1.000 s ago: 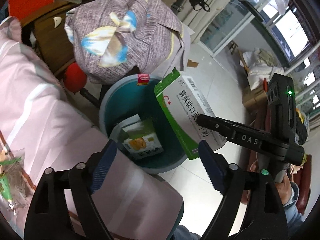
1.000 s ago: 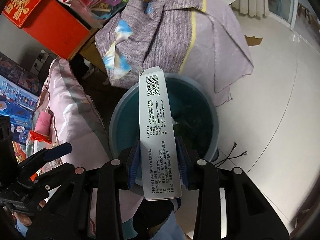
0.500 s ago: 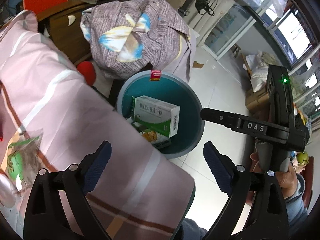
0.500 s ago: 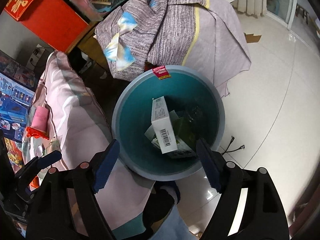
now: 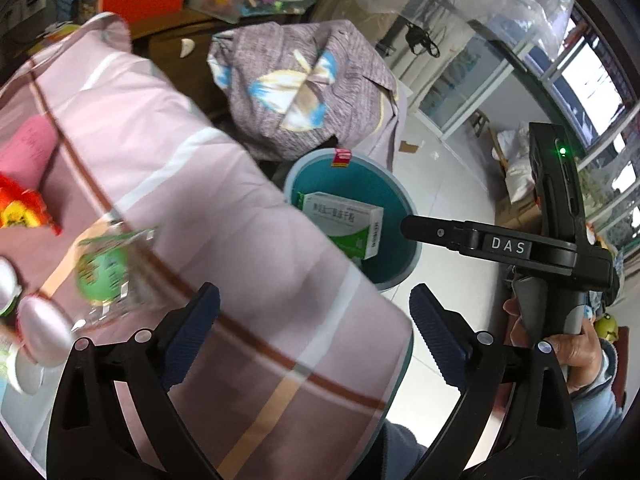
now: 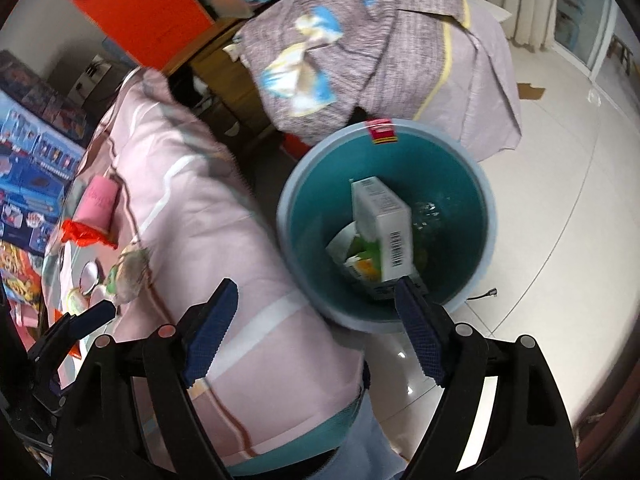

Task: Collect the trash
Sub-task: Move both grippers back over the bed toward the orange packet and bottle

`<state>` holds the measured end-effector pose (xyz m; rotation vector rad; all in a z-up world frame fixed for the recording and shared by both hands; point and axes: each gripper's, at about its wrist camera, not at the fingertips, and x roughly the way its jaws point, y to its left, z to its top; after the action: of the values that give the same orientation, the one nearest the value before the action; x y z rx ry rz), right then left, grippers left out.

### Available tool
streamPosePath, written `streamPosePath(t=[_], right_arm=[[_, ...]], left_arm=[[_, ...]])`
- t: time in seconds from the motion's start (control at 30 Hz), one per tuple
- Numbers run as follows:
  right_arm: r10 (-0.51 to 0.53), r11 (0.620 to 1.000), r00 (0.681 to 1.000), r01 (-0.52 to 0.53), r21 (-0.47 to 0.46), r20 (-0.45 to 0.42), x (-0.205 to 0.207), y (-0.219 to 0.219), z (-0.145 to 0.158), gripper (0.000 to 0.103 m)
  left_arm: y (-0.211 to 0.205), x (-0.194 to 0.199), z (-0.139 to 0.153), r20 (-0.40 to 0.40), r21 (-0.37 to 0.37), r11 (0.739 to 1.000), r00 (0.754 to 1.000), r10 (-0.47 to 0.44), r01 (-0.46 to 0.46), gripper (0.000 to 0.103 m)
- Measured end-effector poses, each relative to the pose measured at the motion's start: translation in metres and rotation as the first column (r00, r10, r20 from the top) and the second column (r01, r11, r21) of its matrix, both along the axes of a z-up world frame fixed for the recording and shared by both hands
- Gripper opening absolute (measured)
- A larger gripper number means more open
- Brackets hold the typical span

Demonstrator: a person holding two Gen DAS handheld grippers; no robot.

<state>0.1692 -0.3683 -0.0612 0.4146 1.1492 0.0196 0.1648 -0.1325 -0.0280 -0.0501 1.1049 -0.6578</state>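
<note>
Beside bed (image 5: 168,184), bin (image 6: 486,216) holds box (image 6: 386,220) atop other cartons. Left gripper (image 5: 316,316) and right gripper (image 6: 316,328) both gape, empty. Drop step looks finished. Next: reach wrapper (image 5: 108,256) on bed, close on it.

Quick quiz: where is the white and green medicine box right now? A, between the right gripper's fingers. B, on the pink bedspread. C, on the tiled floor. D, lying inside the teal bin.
D: the white and green medicine box lies inside the teal bin on other cartons, and nothing is between the fingers of the right gripper.
</note>
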Motion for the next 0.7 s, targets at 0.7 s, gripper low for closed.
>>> streamPosePath(t=[0.7], right_arm=[[0.248,0.966,0.968,-0.250,-0.070,-0.031,0.008,0.162,0.027,0.083]], left_arm=[[0.184,-0.045,0.014,0.064,-0.021,0.968,0.965,0.253,-0.252,0.098]])
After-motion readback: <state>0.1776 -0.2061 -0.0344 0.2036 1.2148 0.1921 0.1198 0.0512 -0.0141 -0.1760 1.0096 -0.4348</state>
